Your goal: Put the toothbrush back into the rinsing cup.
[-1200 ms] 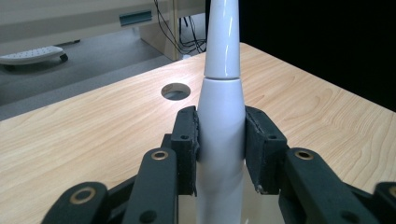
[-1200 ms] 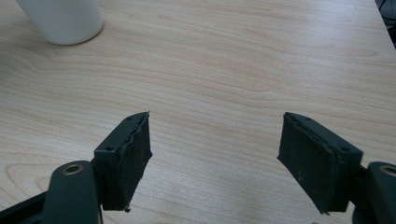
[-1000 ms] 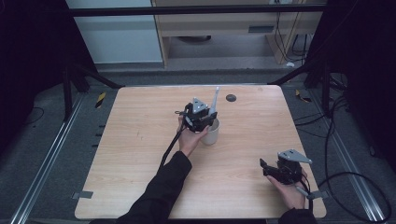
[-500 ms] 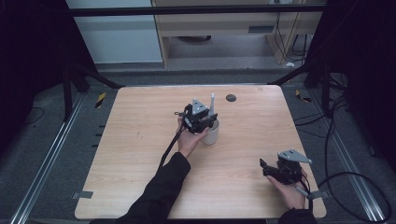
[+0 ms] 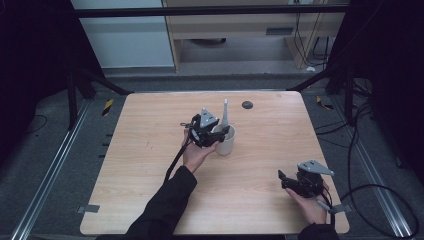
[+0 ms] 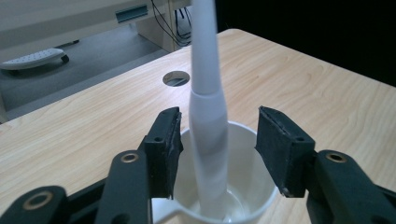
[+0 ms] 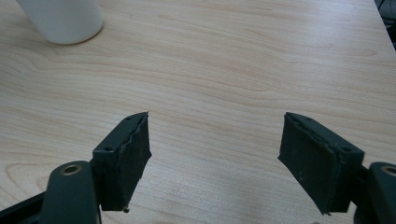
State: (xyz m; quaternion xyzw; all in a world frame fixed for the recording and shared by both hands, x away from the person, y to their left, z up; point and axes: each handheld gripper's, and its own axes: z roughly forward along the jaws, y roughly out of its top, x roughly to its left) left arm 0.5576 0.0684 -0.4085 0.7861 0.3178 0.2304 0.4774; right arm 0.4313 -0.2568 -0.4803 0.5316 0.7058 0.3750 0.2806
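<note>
A white cup (image 5: 226, 141) stood on the table (image 5: 150, 150) a little toward the far edge from the middle, and in it a white toothbrush-like handle (image 5: 225, 116) stood nearly upright, its lower end on the cup's bottom (in the left gripper view it rose past the top of the frame). The left gripper (image 5: 216, 138) hung at the cup's rim, its jaws having just been opening; they stood wide on either side of the handle (image 6: 208, 116), the pads clear of it. The cup (image 6: 219, 196) held nothing else that could be seen. Near the table's near right corner the right gripper (image 5: 284, 179) rested with jaws wide apart over bare wood, well apart from the cup (image 7: 63, 18).
</note>
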